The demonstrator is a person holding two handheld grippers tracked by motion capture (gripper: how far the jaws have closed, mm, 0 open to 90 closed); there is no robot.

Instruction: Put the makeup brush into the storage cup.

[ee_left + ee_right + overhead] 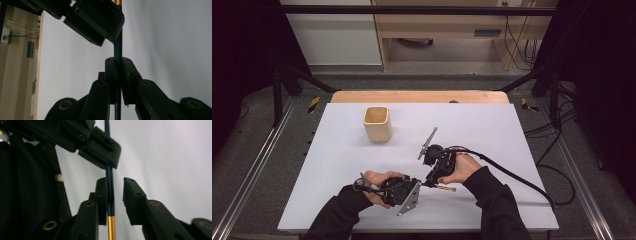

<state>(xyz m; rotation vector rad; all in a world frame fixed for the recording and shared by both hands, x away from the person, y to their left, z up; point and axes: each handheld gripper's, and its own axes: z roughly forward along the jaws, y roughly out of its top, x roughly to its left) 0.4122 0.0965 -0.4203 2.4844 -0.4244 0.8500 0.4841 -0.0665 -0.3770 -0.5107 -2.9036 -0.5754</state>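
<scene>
High view: white rectangular table top (492, 130), with a pale wooden square cup (377, 124) upright toward the far left, well apart from both hands. Left gripper (421, 184) and right gripper (430, 181) brought tip to tip near the front edge, a thin dark stick with a gold end (445, 188) poking out beside the right hand (463, 167). Left hand (377, 184) wrapped round its tool, grey three-cornered plate hanging below.

Left gripper view: black jaws clenched on the thin dark stick (118, 47), pads pressed to it from both sides, stick running straight up between them to a gold end at the top edge. Right gripper (110, 37) just above, beside the same stick.

Right gripper view: jaws parted, one pad (102, 192) touching the stick (110, 192), the other standing off with white table showing in the gap; grip released. Gold end low between the jaws. Left gripper (110, 161) above, closed on the dark shaft.
</scene>
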